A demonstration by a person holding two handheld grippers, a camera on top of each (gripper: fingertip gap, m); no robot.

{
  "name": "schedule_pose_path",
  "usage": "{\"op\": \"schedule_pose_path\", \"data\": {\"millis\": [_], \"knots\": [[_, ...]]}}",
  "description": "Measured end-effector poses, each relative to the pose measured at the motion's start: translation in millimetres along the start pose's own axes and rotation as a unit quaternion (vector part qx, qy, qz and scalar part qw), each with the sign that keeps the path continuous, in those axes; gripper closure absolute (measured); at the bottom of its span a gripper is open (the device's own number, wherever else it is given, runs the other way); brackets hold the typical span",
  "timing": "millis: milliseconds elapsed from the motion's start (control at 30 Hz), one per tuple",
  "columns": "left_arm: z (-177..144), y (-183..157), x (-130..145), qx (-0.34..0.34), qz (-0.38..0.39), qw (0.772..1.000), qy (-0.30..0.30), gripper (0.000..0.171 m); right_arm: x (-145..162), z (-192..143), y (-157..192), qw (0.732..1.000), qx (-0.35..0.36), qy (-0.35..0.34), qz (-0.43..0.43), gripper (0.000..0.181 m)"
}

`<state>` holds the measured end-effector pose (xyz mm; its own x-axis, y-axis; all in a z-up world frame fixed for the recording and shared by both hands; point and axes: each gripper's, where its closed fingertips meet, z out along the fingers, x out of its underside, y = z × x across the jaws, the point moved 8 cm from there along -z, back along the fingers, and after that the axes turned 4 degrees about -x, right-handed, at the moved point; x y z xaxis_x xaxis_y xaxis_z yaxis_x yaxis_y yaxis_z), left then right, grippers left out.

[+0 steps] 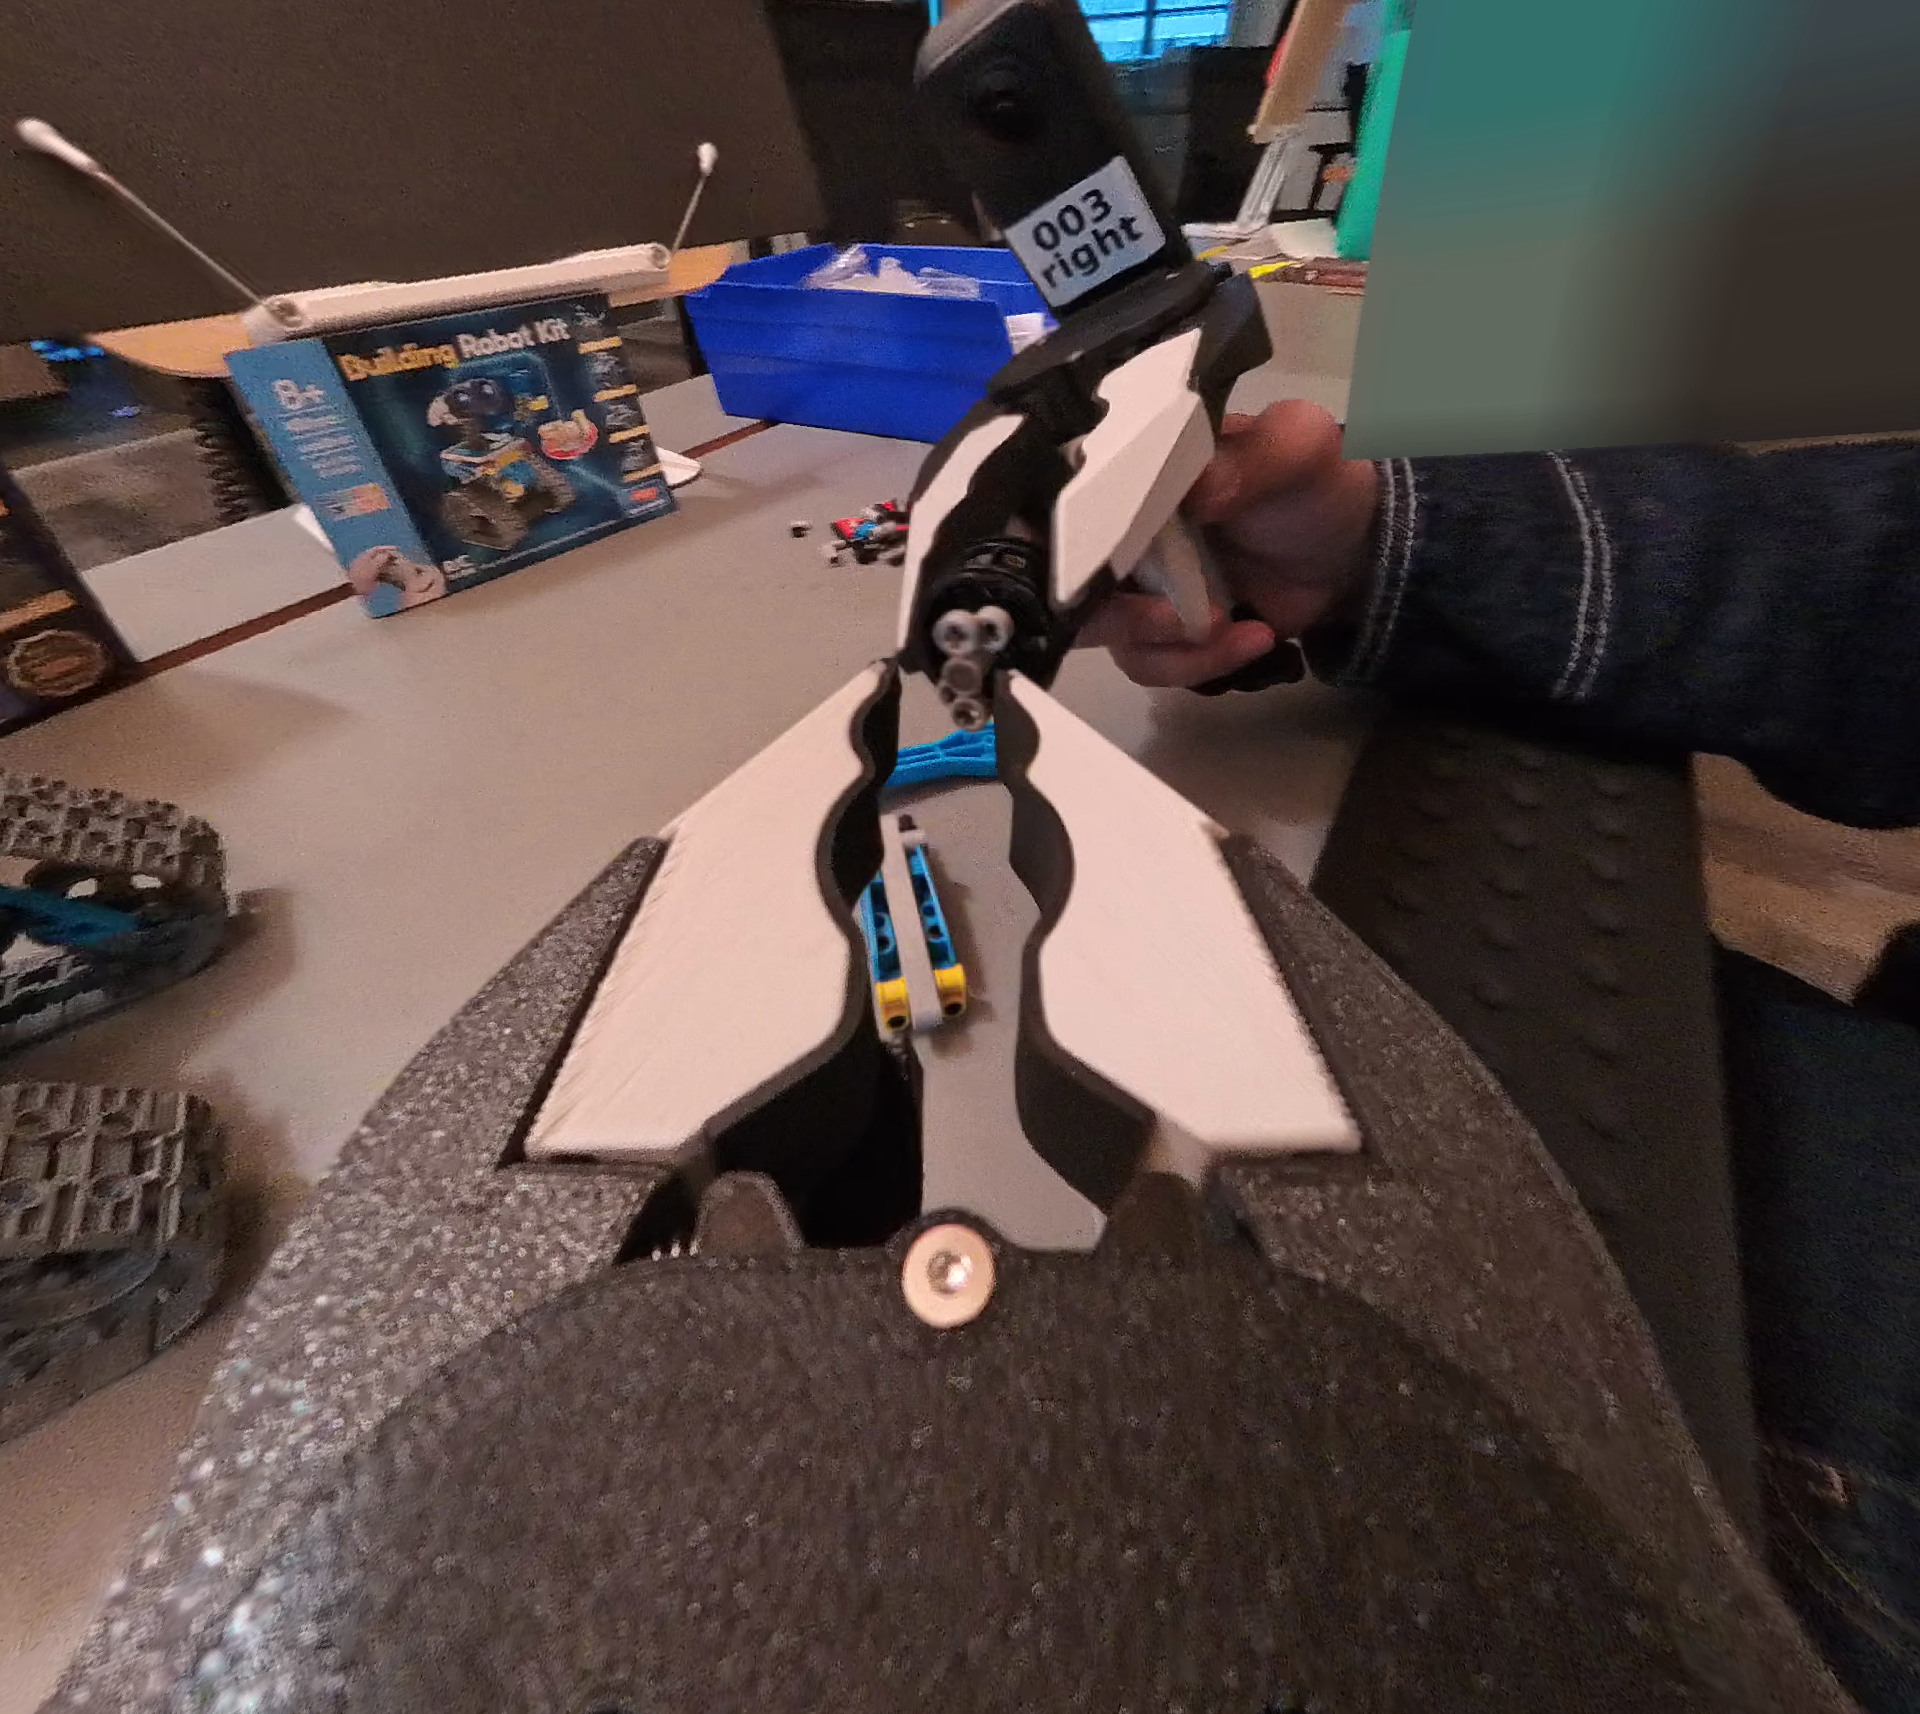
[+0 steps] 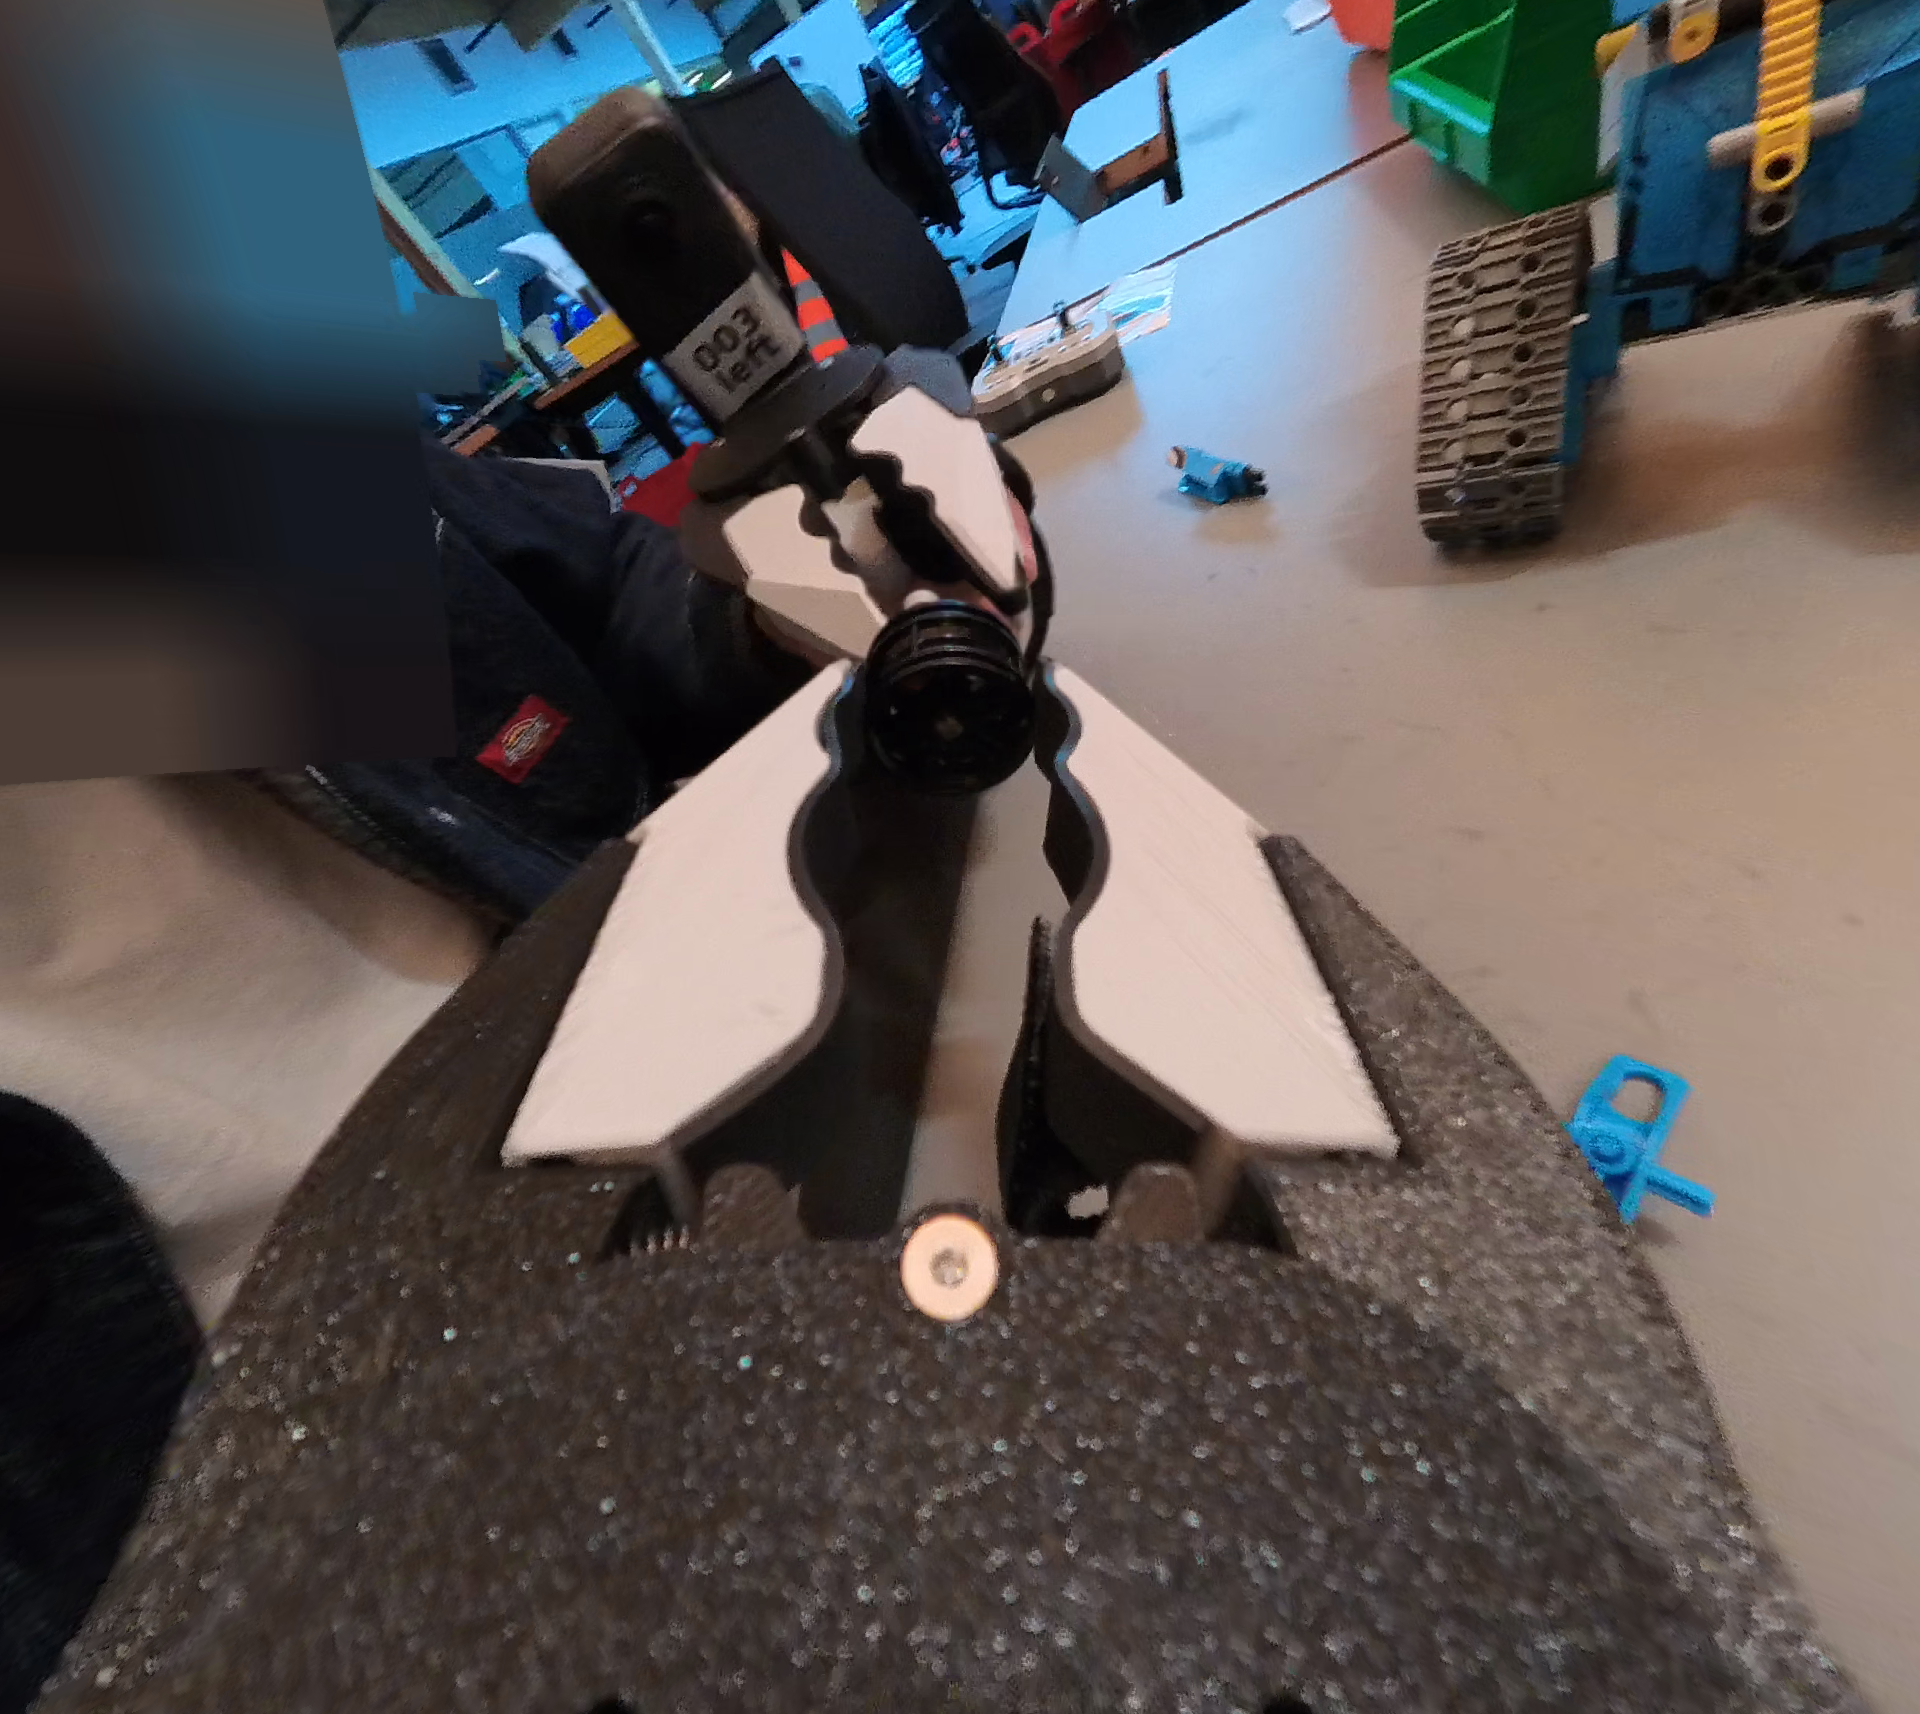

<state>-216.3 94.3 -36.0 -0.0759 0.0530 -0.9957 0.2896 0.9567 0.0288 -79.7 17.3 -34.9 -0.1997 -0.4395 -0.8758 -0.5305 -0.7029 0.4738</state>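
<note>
**Two claws meeting at one small black cylinder**

Our right claw (image 2: 948,690) is pressed onto a black ribbed cylinder (image 2: 951,714), one finger on each flank, and holds it up off the worktop (image 2: 1351,833). A grey connector (image 1: 971,641) with round holes sticks out of the cylinder's end and points toward our left claw (image 1: 948,682). The left claw's tips are drawn close on either side of the connector. We cannot tell whether they actually grip it or only frame it.

Directly below the left claw, on the worktop, lies a blue and grey beam assembly (image 1: 914,926) with yellow pins at its near end. A blue frame piece (image 1: 940,755) lies just past it.

Farther out on the left side we see black tracked treads (image 1: 104,885), a boxed building kit (image 1: 457,438) and a blue bin (image 1: 862,345). On the right side stand a blue tracked model (image 2: 1662,230) and a green bin (image 2: 1496,64). Two small blue parts lie loose, one near the model (image 2: 1221,480) and one beside our right claw (image 2: 1631,1134).
</note>
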Motion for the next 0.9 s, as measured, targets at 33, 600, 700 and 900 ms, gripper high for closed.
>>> {"op": "schedule_pose_path", "data": {"millis": [33, 600, 700, 900], "knots": [[-2.0, -1.0, 0.4, 0.025, 0.005, 1.000, -0.001, 0.155, 1.1, 1.0, 0.3, 1.000, -0.003, 0.005, 0.002, 0.151], [-3.1, -6.9, 5.2, 0.077, 0.032, 0.996, 0.016, 0.165, 6.4, 7.1, 6.3, 0.999, -0.019, 0.043, -0.013, 0.150], [-3.2, -9.7, 5.8, 0.078, 0.044, 0.996, 0.013, 0.165, 6.8, 6.1, 7.3, 0.999, -0.025, 0.044, -0.009, 0.151], [-5.9, -6.7, 3.7, 0.080, 0.027, 0.996, -0.002, 0.165, 2.8, 0.5, 7.6, 0.999, -0.030, 0.025, -0.002, 0.151]]}}
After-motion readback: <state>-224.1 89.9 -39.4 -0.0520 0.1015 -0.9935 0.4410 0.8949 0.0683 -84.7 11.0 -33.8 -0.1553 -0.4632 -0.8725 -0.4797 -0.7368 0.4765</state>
